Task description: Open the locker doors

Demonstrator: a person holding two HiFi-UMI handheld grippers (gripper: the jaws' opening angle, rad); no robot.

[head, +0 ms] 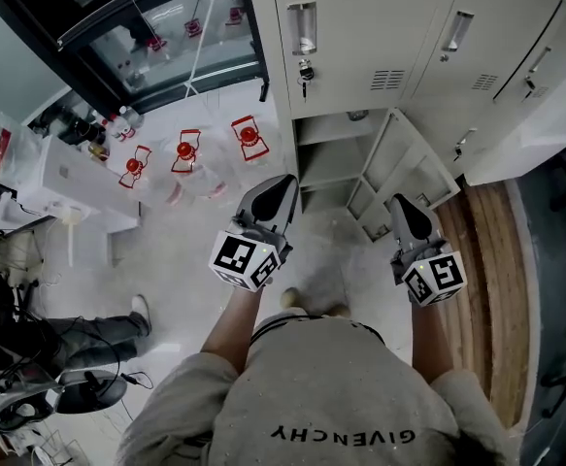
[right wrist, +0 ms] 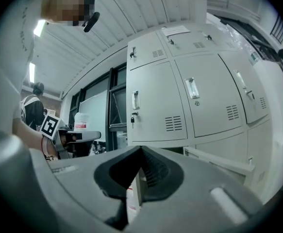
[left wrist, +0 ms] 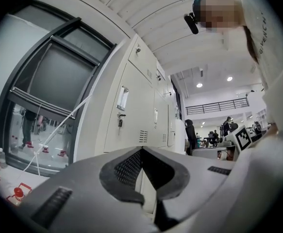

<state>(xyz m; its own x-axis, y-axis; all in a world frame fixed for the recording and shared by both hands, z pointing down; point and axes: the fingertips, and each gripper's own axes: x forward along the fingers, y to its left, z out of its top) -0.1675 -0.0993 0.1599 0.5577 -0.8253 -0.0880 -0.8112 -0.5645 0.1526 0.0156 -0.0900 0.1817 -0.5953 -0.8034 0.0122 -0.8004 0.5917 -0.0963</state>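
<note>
A bank of pale grey lockers (head: 380, 37) stands in front of me. The upper left door (head: 346, 27) is closed, with a recessed handle (head: 302, 27) and a key (head: 305, 71) in its lock. Below it a lower compartment (head: 329, 158) stands open, its door (head: 404, 178) swung out to the right. My left gripper (head: 275, 194) hangs in front of that opening, jaws shut and empty. My right gripper (head: 409, 216) hovers just before the open door, also shut on nothing. In the right gripper view the closed doors (right wrist: 156, 106) rise above the shut right gripper (right wrist: 141, 149); the left gripper view shows its gripper (left wrist: 141, 150) shut too.
Several water jugs with red caps (head: 187, 153) sit on the floor left of the lockers, below a glazed window (head: 176, 37). A white panel (head: 540, 124) juts out at the right. A person's leg (head: 88, 333) lies at lower left. A wooden strip (head: 486, 289) runs along the right.
</note>
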